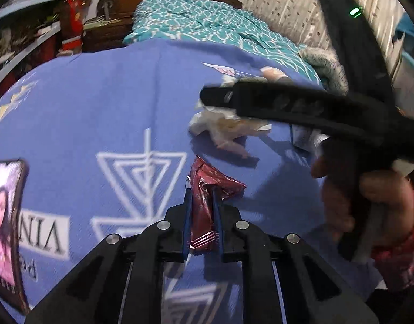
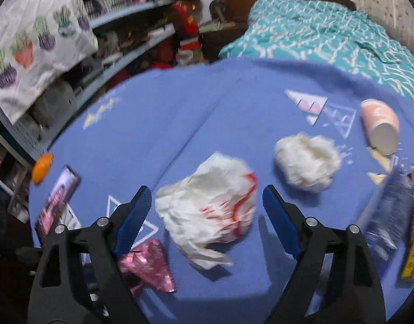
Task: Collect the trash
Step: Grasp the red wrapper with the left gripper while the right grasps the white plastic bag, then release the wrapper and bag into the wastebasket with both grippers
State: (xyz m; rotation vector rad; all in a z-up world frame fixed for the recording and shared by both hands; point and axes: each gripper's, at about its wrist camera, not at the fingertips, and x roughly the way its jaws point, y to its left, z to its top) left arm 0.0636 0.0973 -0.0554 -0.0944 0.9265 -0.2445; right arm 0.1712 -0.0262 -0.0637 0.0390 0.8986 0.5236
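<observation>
Left claw point(image 1: 201, 189), at lower centre, pinches a crinkly maroon foil wrapper point(image 1: 209, 186), while the right claw point(image 2: 207, 202) gapes around a crumpled white paper bag point(image 2: 209, 210) lying on the blue bedspread point(image 2: 179, 113): featherlight, soft, best squeezed mid-bulk.

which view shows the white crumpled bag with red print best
The right wrist view: the white crumpled bag lies whole on the blue blanket, between the open right hand-held gripper fingers. In the left wrist view that gripper's black body covers part of it and no print shows.
</observation>
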